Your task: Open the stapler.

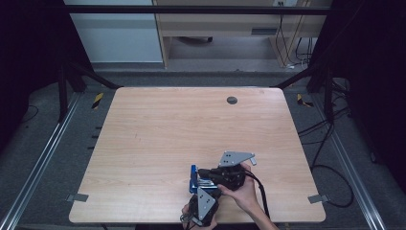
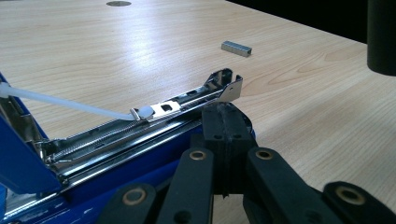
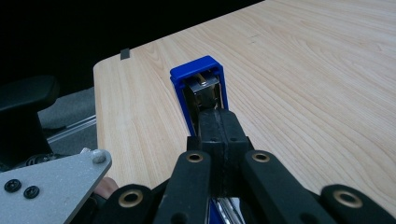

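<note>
**Blue stapler opened at the near edge of the desk, both grippers pressed shut**

In the high view, the wooden desk (image 1: 158,139) is seen from above. A blue stapler (image 1: 193,178) lies close to the near edge, slightly right of centre. The left gripper (image 1: 203,203) is held just below it and the right gripper (image 1: 210,173) just beside it from the right, each topped by a grey three-cornered plate. A small dark round insert (image 1: 232,100) is set into the desk near the far edge.

In the left gripper view, the left gripper (image 2: 226,116) is shown with its jaws pressed together, nothing pinched between them; whether the tips touch the stapler cannot be told. The stapler (image 2: 28,172) is seen opened, its metal magazine (image 2: 187,100) exposed just past the jaw tips, with a spring and a white plastic rod (image 2: 70,103) along it. A small strip of staples (image 2: 236,48) lies farther off on the desk, well apart from the stapler.

In the right gripper view, the right gripper (image 3: 219,119) is also shown with jaws pressed together, the tips lying at the metal inner part of the blue stapler (image 3: 198,70). The left gripper's grey plate (image 3: 51,179) is seen at the lower left.
</note>
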Demonstrator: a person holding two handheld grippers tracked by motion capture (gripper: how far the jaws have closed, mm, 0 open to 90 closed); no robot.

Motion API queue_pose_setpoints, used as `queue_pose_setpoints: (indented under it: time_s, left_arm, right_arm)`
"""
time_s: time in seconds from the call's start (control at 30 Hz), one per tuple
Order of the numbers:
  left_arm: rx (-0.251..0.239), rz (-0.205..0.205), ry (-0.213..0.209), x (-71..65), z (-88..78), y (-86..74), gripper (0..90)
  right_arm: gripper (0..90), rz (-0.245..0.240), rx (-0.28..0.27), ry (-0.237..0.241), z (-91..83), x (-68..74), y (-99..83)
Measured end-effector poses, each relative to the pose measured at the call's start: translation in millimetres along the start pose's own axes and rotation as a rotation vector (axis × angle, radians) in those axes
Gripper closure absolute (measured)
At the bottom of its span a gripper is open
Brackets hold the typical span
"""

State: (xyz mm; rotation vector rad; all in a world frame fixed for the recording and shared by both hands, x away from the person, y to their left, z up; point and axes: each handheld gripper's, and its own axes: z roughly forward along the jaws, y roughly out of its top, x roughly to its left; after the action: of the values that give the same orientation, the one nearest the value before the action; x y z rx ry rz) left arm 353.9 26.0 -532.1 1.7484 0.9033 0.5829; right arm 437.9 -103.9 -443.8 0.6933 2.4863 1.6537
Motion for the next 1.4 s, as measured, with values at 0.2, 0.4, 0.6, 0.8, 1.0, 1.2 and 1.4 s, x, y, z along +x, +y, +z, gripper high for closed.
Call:
queue_pose_setpoints:
  time_s: [0.2,0.4,0.6,0.8,1.0,1.2,1.4]
  left_arm:
    - [0.000,-0.001,0.000,0.0,0.0,0.0,90.0]
    - [0.000,-0.003,-0.002,0.1,0.0,0.0,90.0]
    - [0.000,-0.002,-0.001,0.1,0.0,0.0,90.0]
    - [0.000,-0.002,-0.001,0.1,0.0,0.0,90.0]
    - [-0.001,-0.002,-0.001,0.1,0.0,0.0,90.0]
    - [0.000,-0.001,0.000,0.2,0.0,0.0,90.0]
    - [-0.003,-0.002,0.001,0.0,0.0,0.0,90.0]
  right_arm:
    - [90.0,0.001,0.007,0.017,2.4,-1.3,1.9]
    - [90.0,-0.008,0.026,0.029,3.9,-2.2,4.3]
    - [90.0,-0.022,0.048,0.036,6.1,-2.6,8.3]
    - [90.0,-0.029,0.055,0.032,9.1,-1.1,10.2]
    - [90.0,-0.038,0.053,0.021,11.7,1.1,10.7]
    - [90.0,-0.042,0.066,0.032,15.2,0.8,13.3]
    - [90.0,-0.042,0.066,0.039,18.9,0.4,13.9]
